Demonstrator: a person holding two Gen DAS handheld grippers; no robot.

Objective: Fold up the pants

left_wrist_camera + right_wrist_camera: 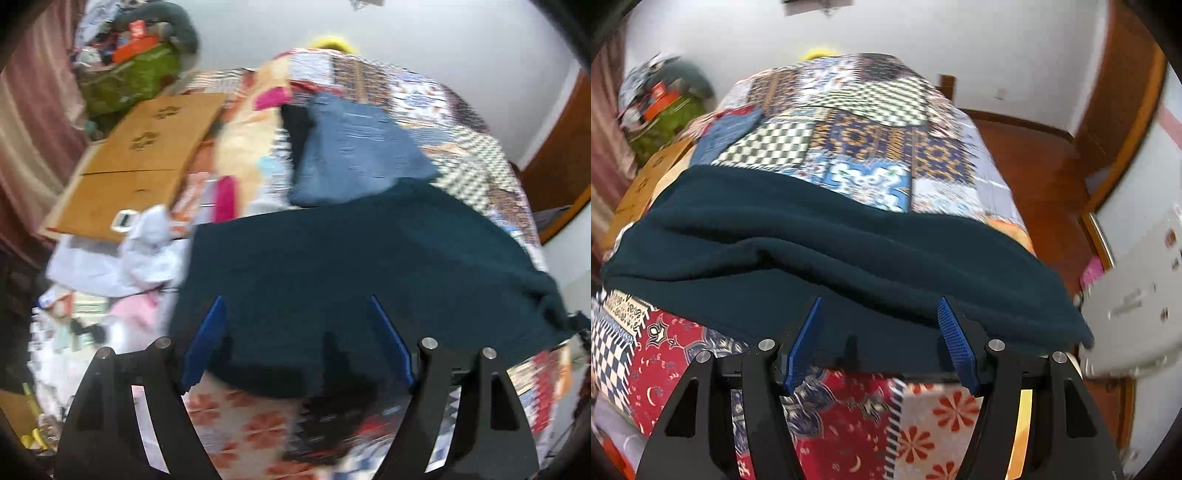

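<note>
Dark teal pants (362,266) lie spread across a patchwork bedspread (476,147). In the right wrist view the pants (827,251) lie folded over in thick layers. My left gripper (295,306) is open, its blue pads wide apart just above the near edge of the pants. My right gripper (880,306) is open too, pads apart over the near edge of the pants, nothing between them. Both views are blurred by motion.
Folded blue jeans (354,151) lie on the bed beyond the pants. A flat cardboard box (136,158), white clothing (122,254) and a cluttered green bag (129,77) sit at the left. A wooden floor (1034,162) and door (1123,103) are to the right of the bed.
</note>
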